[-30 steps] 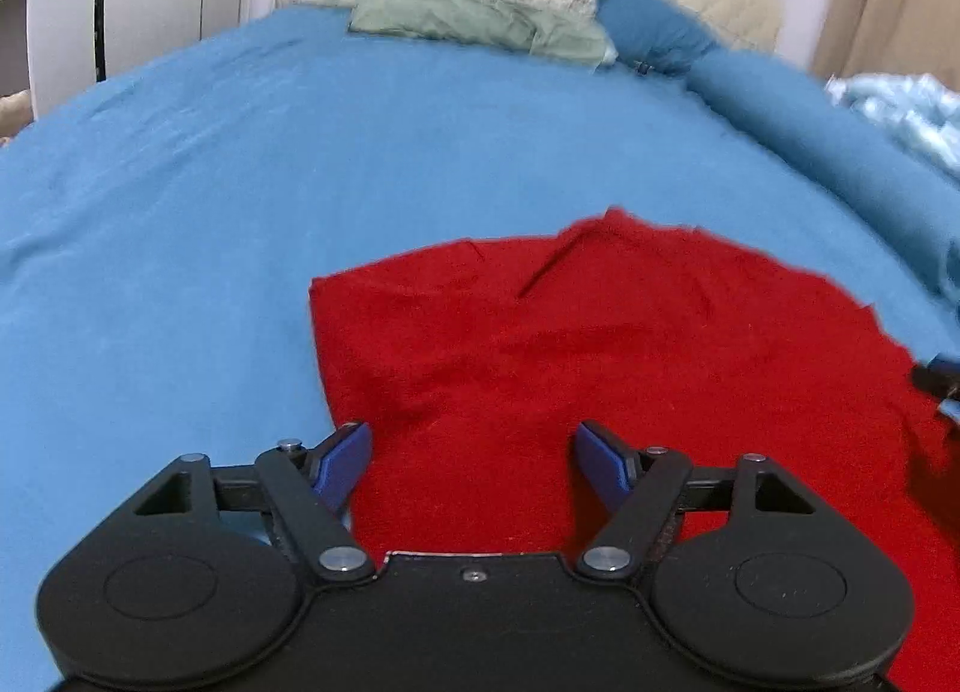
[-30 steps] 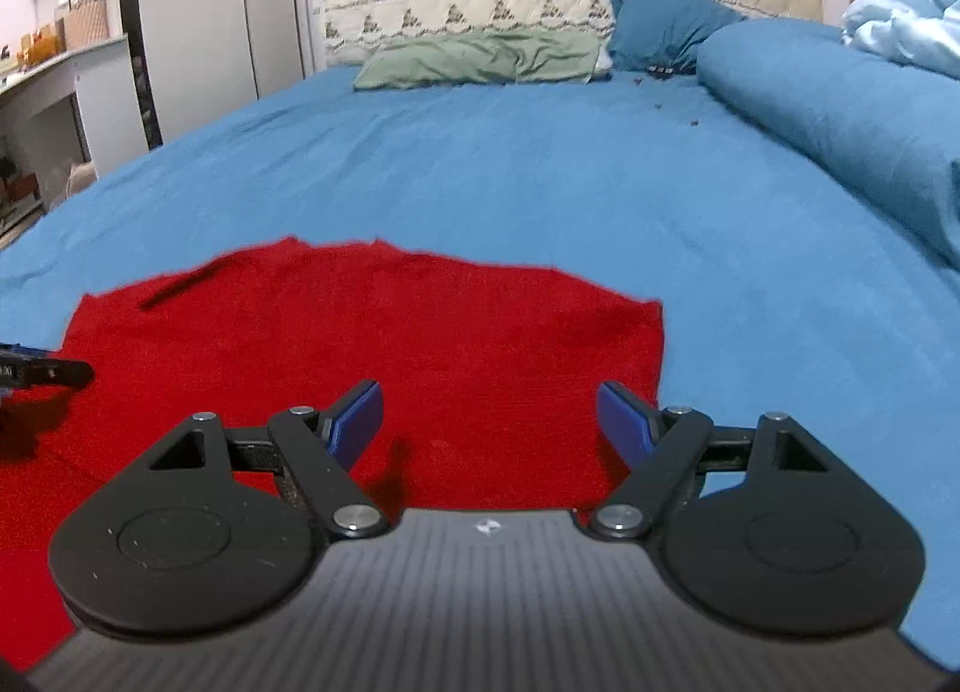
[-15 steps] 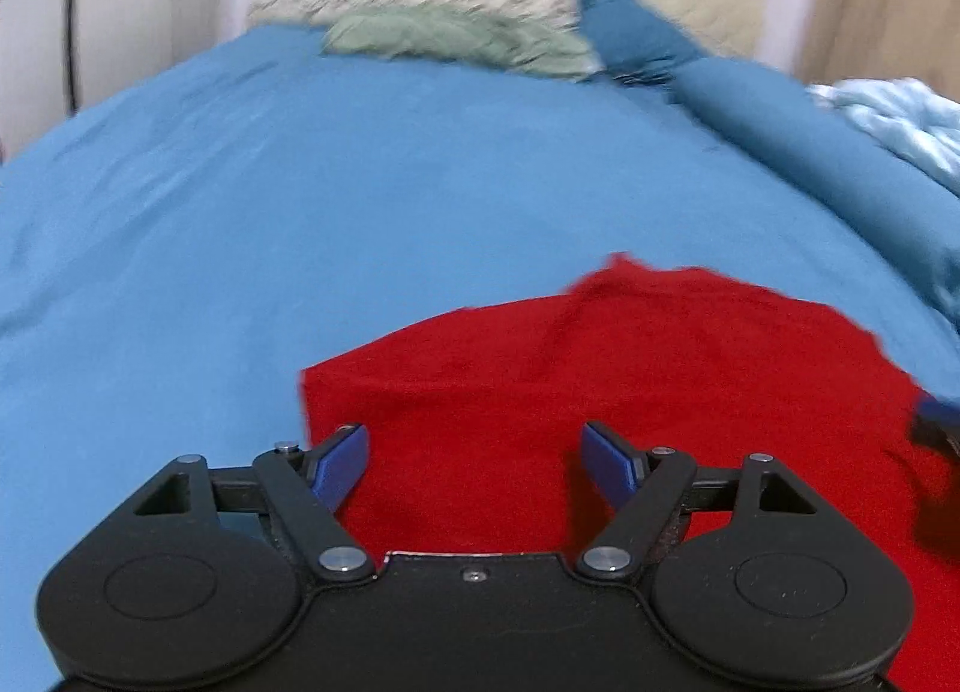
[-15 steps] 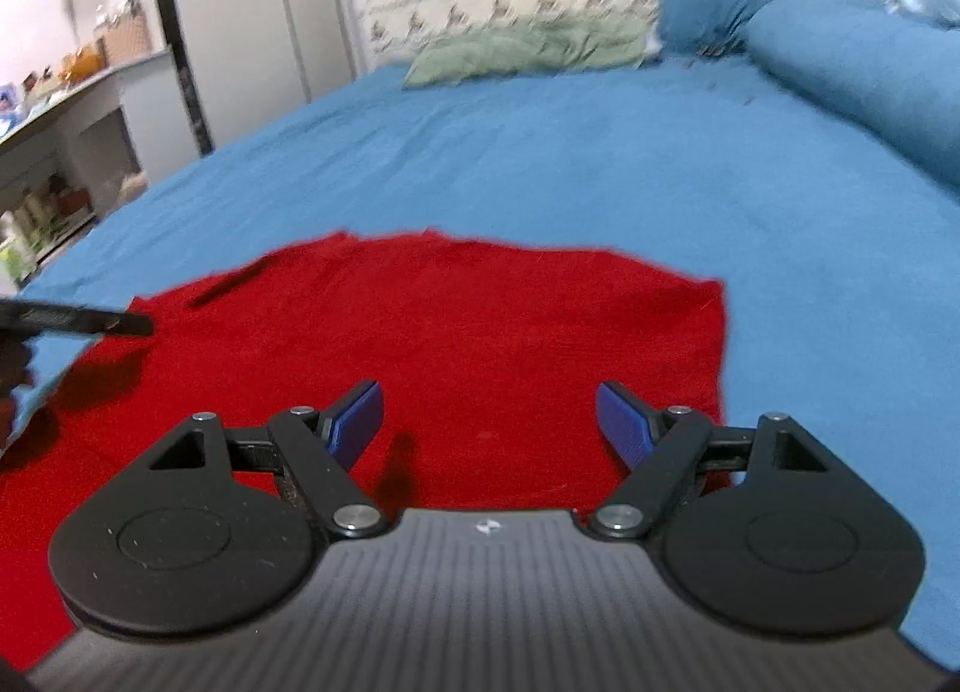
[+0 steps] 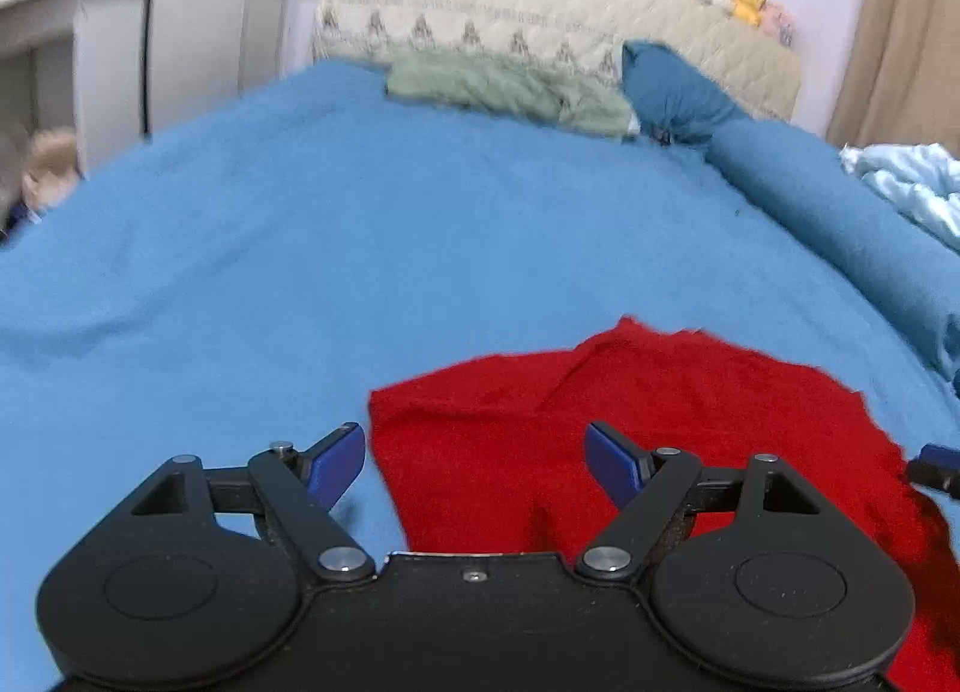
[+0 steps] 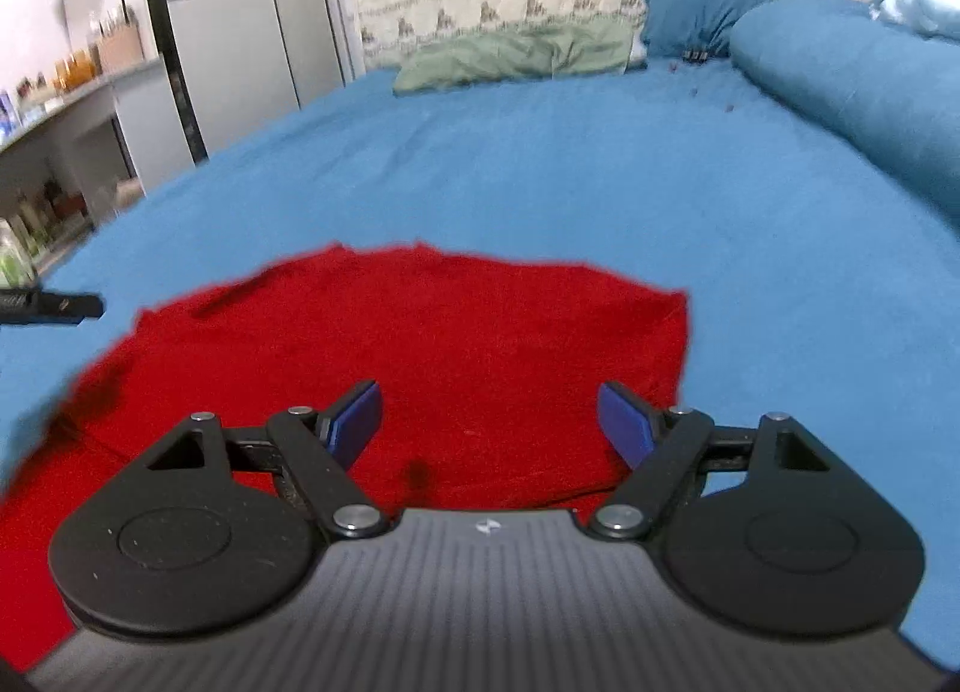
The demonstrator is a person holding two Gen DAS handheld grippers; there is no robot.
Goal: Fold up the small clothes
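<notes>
Garment: red knit cloth (image 5: pixel 630 428), flat on blue bedsheet (image 5: pixel 360 248), 12 o'clock of both grippers.
Handling: probably soft, light, limp; pinch near corners.
Left gripper (image 5: pixel 477 458): spread wide, empty.
Right gripper (image 6: pixel 489 416): same.

We see soft, even indoor light in both views, no hard glare. Both are bent by fisheye: the blue bedsheet (image 5: pixel 360 248) bulges, and dark corners cut the edges. Blur smears the far headboard (image 5: pixel 540 32) and the shelves at left (image 6: pixel 54 110); near parts stay sharper. The red garment (image 6: pixel 456 344) has fuzzy edges in the right view. Small dark shadows sit on it just ahead of each gripper body, with a deeper one at near right in the left view.
</notes>
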